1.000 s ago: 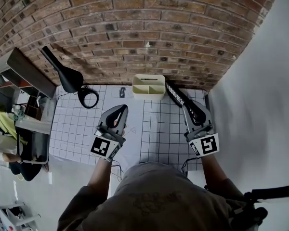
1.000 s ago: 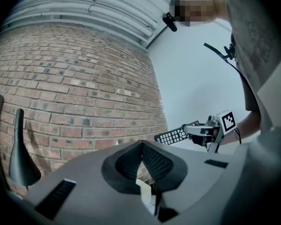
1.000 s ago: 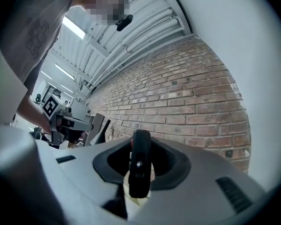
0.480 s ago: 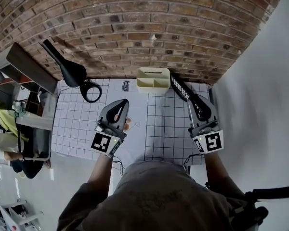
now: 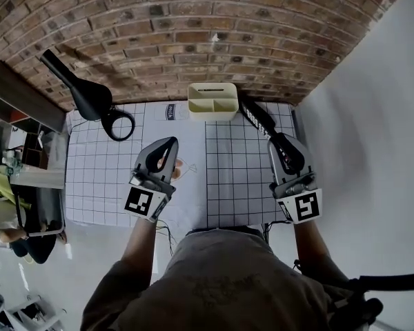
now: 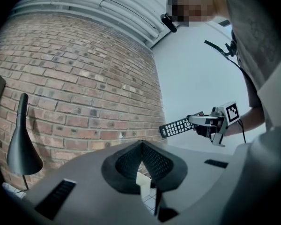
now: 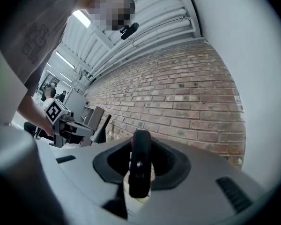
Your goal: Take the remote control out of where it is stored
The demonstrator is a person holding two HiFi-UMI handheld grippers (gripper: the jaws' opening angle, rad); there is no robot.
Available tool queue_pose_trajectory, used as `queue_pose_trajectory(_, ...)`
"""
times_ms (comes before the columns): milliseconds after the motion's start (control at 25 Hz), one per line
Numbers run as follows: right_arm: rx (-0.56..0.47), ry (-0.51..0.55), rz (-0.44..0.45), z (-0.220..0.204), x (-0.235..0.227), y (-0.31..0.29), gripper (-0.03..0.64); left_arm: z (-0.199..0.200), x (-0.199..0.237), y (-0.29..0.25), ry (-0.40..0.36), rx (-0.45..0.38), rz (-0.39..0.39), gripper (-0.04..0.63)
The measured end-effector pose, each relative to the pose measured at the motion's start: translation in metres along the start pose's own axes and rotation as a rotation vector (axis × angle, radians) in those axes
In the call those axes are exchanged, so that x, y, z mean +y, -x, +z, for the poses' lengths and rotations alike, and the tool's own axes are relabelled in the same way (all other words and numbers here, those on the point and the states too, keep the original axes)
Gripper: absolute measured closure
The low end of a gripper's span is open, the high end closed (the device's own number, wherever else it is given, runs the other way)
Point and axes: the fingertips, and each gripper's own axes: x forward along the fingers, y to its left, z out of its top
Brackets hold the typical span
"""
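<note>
- One remote control (image 5: 257, 123): long, black, rows of pale buttons, outside the one cream box (image 5: 212, 102), at its 3 o'clock
- Two grippers: right gripper (image 5: 280, 143) clamps the remote's end; left gripper (image 5: 170, 146) closed, empty

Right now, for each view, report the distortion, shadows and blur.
Head view: fisheye bows the courses of the brick wall; the black desk lamp throws a soft shadow on it. Left gripper view: dark vignette at the corners, remote control sharp. Right gripper view: the remote control, end-on near the lens, is soft.
</note>
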Motion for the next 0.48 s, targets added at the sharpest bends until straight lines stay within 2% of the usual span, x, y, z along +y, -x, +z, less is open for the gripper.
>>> queue_pose_trajectory(480, 0.000, -0.001, -0.009, 0.018, 0.021, 0.024, 0.523, 0.007, -0.008, 0.024, -0.010, 0.005, -0.012, 0.591)
